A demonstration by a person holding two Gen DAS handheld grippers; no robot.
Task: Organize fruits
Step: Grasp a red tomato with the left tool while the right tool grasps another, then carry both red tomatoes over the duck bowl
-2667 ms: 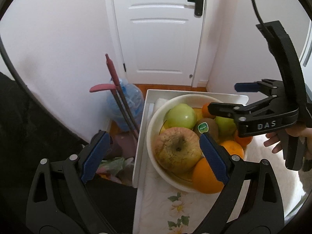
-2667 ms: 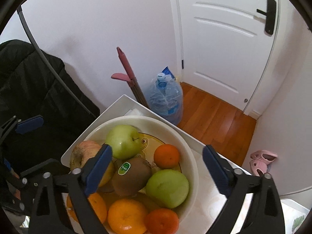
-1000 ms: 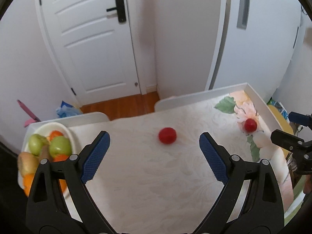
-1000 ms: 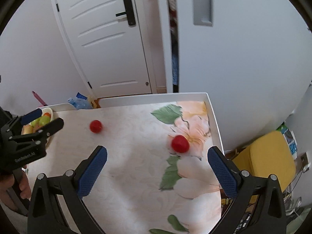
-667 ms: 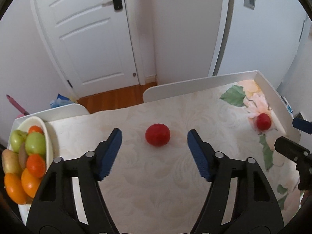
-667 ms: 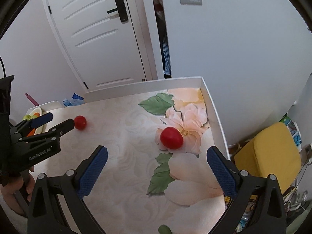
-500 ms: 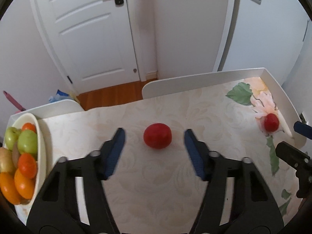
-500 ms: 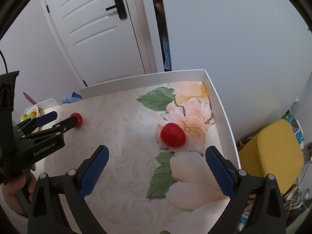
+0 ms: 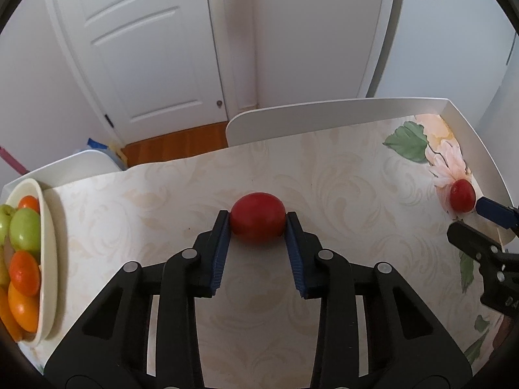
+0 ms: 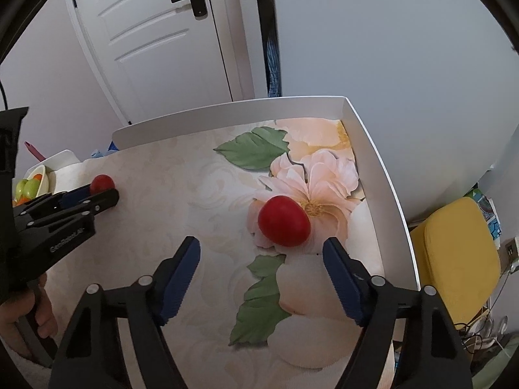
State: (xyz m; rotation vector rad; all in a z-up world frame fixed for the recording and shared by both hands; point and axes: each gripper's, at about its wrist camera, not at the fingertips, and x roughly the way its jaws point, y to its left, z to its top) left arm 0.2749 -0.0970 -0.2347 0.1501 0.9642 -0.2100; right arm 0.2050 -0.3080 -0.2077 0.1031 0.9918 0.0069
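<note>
My left gripper [image 9: 258, 218] is shut on a red tomato [image 9: 258, 221] that rests on the floral tabletop [image 9: 340, 178]; its blue pads press both sides. This tomato also shows in the right wrist view [image 10: 102, 183], between the left gripper's tips. A second red tomato [image 10: 283, 216] lies on the pink flower print near the table's right rim; it also shows in the left wrist view [image 9: 462, 195]. My right gripper [image 10: 261, 253] is open, just short of it, the tomato slightly ahead between the jaws. A cream fruit bowl [image 9: 48, 227] with apples and oranges sits at the far left.
The table has a raised white rim [image 10: 373, 149] along the back and right. A white door [image 9: 146, 48] and wooden floor lie beyond. A yellow stool [image 10: 460, 253] stands right of the table. A hand [image 10: 29, 311] holds the left gripper.
Both grippers swung from the fruit bowl to the table. The left gripper moved onto the middle tomato and shut on it. The right gripper came closer to the other tomato, still open.
</note>
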